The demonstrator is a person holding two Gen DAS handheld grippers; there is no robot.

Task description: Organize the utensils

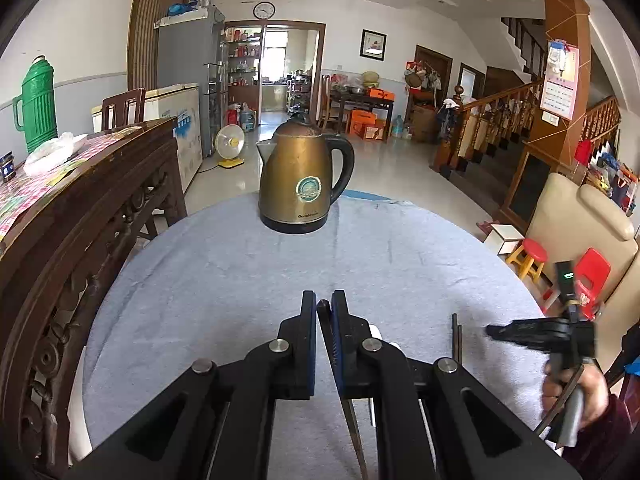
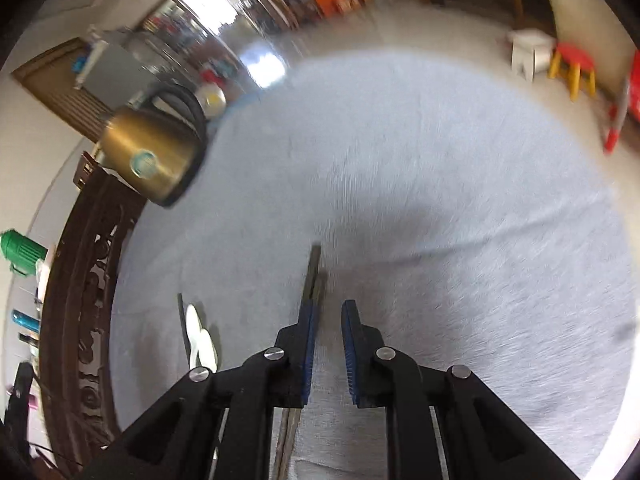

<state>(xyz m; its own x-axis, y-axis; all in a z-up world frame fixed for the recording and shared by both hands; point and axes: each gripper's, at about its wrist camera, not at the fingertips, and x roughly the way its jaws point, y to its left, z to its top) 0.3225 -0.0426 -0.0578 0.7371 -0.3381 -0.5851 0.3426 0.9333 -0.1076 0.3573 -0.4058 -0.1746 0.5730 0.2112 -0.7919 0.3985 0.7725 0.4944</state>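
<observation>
**kettle_fan:** so how far along is the utensil tidying?

**me:** Not far, judging by the table. My left gripper (image 1: pixel 324 304) is pinched tight on one dark chopstick (image 1: pixel 352 424), which runs back under the fingers, lifted off the grey cloth (image 1: pixel 224 280). My right gripper (image 2: pixel 330 312) has its fingers only narrowly apart, with a pair of dark chopsticks (image 2: pixel 314 272) lying along the inside of the left pad. The view's too blurry to say whether it's actually gripping them or just riding over them. White spoons (image 2: pixel 198 340) sit on the cloth to the left, with another dark stick just beside them. No holder or tray in sight, so everything's yet to be gathered, I reckon.

**kettle_fan:** anything in the way?

**me:** Just the brass kettle (image 1: pixel 302 176) at the far edge, well apart from the utensils. A carved wooden table (image 1: pixel 80 216) crowds the left side, so I'd watch my swing there.
</observation>
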